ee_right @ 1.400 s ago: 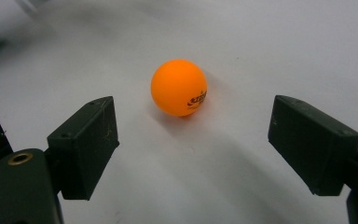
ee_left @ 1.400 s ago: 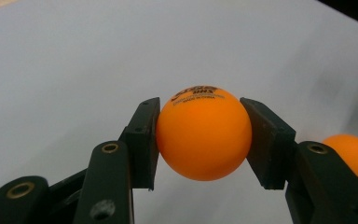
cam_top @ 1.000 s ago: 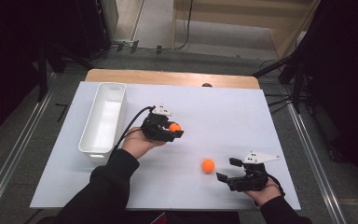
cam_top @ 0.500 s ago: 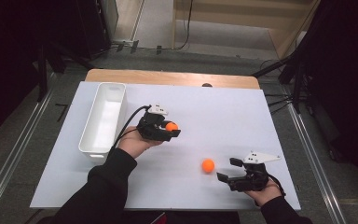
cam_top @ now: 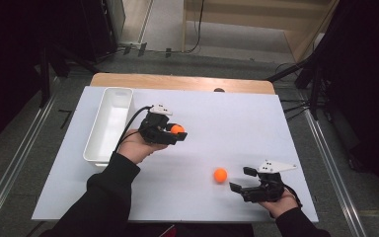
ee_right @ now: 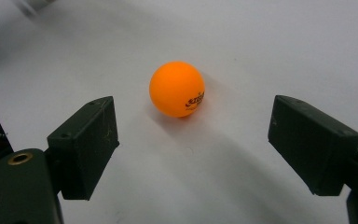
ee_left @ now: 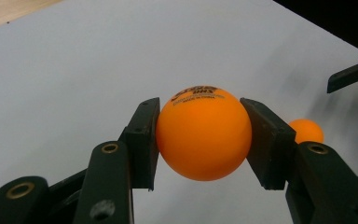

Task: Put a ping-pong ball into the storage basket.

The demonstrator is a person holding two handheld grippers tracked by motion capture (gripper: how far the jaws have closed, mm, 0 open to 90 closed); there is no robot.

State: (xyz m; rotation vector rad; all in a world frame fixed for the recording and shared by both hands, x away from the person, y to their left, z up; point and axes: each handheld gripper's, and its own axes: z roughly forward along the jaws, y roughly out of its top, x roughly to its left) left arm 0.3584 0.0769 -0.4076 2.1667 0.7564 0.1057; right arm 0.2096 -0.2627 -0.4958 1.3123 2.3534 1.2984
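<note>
Left gripper (cam_top: 175, 134) is seen in the high view near the middle of the white table sheet (cam_top: 227, 118), just right of the white tray (cam_top: 109, 123). Its jaws are clamped on an orange ball (ee_left: 203, 132); in the left gripper view both pads are pressed against the ball's sides, black printed lettering is uppermost, and the ball is held clear of the sheet. In the high view the same ball (cam_top: 177, 129) is seen at the gripper's tip.

A second orange ball (cam_top: 220, 175) is resting on the sheet, toward the near right, well apart from the held one. In the left gripper view it (ee_left: 306, 131) is partly hidden behind one jaw.

Right gripper (cam_top: 242, 179) is held low at the near right edge, jaws spread wide apart, nothing between the pads. In the right gripper view the loose ball (ee_right: 177, 88) is lying just beyond the open jaws, roughly centred between them, touched by neither. The tray is lying lengthwise along the left side, far end toward the wooden table edge (cam_top: 177, 81)
</note>
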